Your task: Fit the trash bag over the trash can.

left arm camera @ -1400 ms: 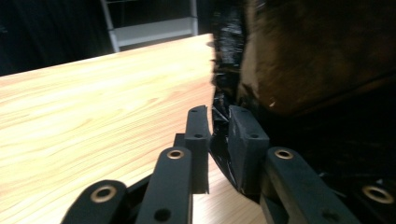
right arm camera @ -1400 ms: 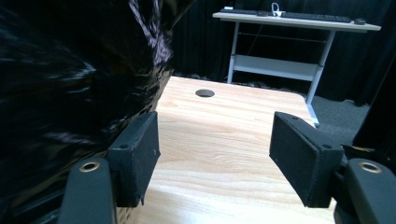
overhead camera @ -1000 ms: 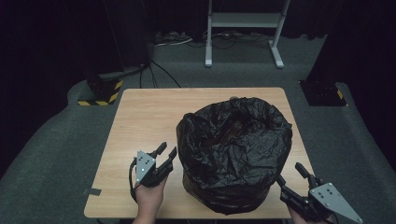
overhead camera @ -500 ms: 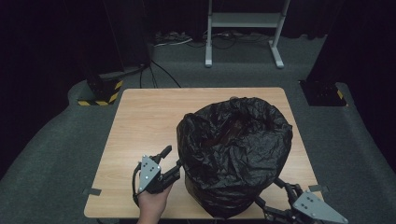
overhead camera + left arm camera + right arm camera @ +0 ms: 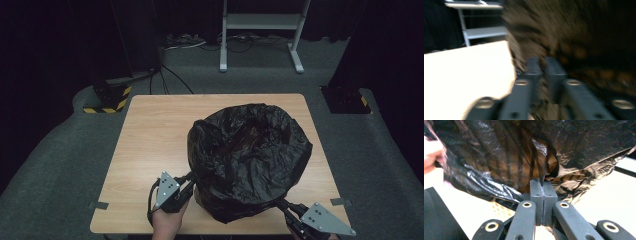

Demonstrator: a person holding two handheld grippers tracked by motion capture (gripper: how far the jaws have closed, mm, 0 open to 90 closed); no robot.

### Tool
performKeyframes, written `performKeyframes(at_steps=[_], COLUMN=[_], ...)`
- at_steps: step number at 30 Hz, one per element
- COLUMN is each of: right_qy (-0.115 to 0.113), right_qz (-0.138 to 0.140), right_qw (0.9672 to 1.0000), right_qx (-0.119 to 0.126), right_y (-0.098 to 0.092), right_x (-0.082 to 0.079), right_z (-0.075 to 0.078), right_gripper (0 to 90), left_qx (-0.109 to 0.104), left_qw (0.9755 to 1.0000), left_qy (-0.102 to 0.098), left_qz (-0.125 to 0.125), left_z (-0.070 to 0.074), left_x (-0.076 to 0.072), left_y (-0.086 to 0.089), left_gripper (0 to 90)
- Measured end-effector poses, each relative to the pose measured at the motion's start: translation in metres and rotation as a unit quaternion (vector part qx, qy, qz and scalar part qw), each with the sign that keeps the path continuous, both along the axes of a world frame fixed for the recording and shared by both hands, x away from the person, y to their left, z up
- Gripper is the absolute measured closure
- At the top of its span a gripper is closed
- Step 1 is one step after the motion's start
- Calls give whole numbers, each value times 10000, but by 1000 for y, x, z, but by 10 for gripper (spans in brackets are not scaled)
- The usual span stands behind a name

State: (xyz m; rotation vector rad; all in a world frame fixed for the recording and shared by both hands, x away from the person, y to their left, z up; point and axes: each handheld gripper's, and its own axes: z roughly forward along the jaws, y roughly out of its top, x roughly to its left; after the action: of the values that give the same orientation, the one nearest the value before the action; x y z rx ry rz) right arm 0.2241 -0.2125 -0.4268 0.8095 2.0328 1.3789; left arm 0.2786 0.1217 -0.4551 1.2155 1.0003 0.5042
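A black plastic bin bag (image 5: 248, 160) stands on the near right part of the wooden table (image 5: 150, 145), its mouth open upward and its crinkled film draped over something brown that shows through the plastic in the right gripper view (image 5: 499, 165). The bag's foot reaches almost to the table's near edge. The left gripper (image 5: 186, 186) lies low at the bag's near left side, held by a hand (image 5: 166, 222) that comes in from the bottom edge; its 2 jaws have just been closing, and in the blurred left gripper view (image 5: 544, 65) the 2 pads stand close together with the bag's film right at their tips, though the blur hides whether a fold is pinched between them. The right gripper (image 5: 281, 204) sits at the bag's near right corner, its grey plate toward the table's near right corner. Its jaws have just been closing too, and in the right gripper view (image 5: 543, 183) the pads meet flat against each other with a thin strand of black film caught between their tips. Behind the table a white metal stand (image 5: 260, 22) rises from the grey carpet, and a yellow and black striped block (image 5: 107, 100) sits by the table's far left corner.
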Motion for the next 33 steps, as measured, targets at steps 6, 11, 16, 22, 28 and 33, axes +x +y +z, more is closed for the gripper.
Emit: performKeyframes(at_steps=[6, 11, 16, 22, 28, 33], right_qy=[367, 924, 1287, 1065, 118, -27], right_qz=[-252, -558, -688, -966, -1626, -1538], right_qw=[9983, 9924, 9861, 9887, 9847, 9837], right_qx=[-369, -593, -795, -433, 619, 929], right_y=[-2, -11, -18, -34, -51, -32], right_x=[19, 51, 72, 57, 17, 4], right_z=[-27, -53, -69, -53, -4, 11], right_gripper=[900, 896, 868, 581, 434, 435], left_qx=[282, 771, 975, 550, 355, 332], left_qw=[9983, 9914, 9863, 9955, 9964, 9973], left_qy=[501, 1053, 1329, 658, 152, 290], left_qz=[-70, -63, -45, 394, 760, 594], left_z=[-26, -49, -63, -35, 16, 23], left_x=[4, 13, 21, 17, 48, 68], left_y=[-9, -18, -15, 9, 17, 2], left_gripper=[899, 899, 897, 751, 598, 559])
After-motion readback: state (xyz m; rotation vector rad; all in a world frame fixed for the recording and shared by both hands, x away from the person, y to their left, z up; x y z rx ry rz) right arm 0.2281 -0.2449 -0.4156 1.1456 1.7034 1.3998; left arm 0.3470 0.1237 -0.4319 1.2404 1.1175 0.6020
